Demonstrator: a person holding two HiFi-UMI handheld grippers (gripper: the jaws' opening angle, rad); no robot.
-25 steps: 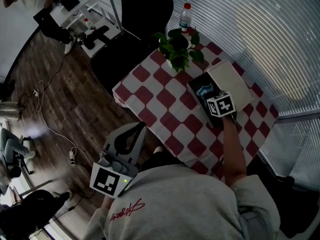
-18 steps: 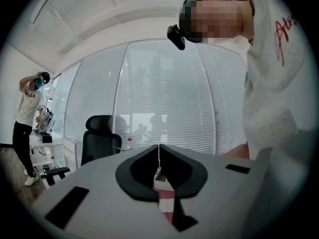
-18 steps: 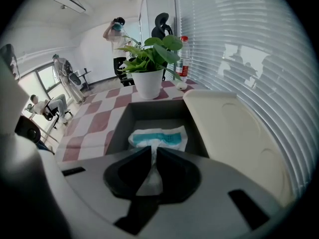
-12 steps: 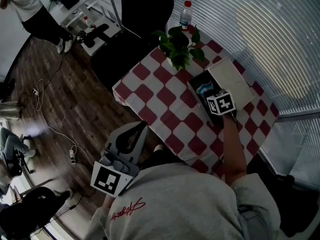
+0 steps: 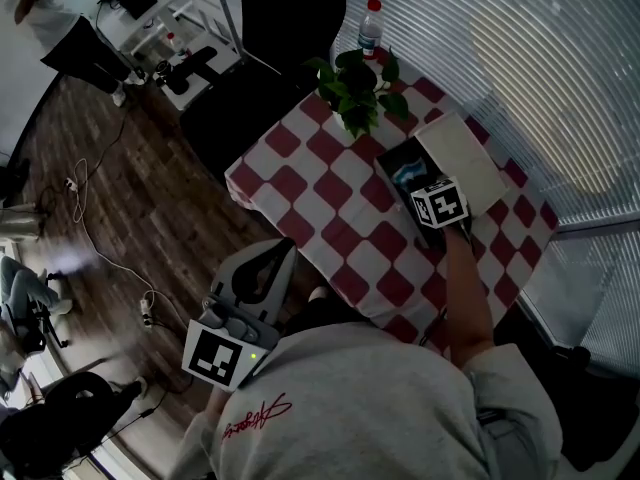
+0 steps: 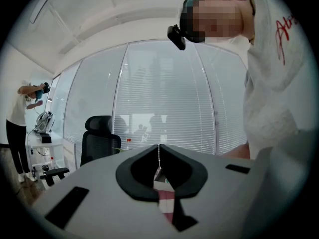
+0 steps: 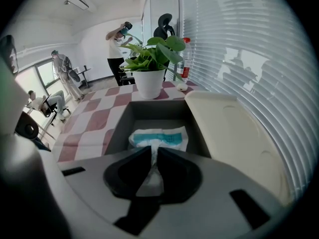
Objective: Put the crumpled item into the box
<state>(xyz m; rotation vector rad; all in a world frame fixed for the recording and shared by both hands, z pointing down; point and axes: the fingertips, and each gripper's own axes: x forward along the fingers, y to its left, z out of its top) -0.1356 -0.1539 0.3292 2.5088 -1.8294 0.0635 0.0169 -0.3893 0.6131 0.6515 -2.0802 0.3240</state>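
A dark open box with a pale lid folded back sits on the checkered table. Inside it lies the crumpled item, a white wrapper with teal print. My right gripper hovers over the box's near end. In the right gripper view, the right gripper is shut on a white fold of the crumpled item, which trails down onto the floor of the box. My left gripper hangs off the table's near-left side. In its own view the left gripper is shut and holds nothing.
A potted plant and a red-capped bottle stand at the table's far end, beyond the box. Window blinds run along the right. A black office chair stands past the table. A person is at a desk far left. Cables lie on the wooden floor.
Both grippers have stayed almost still, the right one still pinching the wrapper over the box. Only the person at the far left has shifted about.
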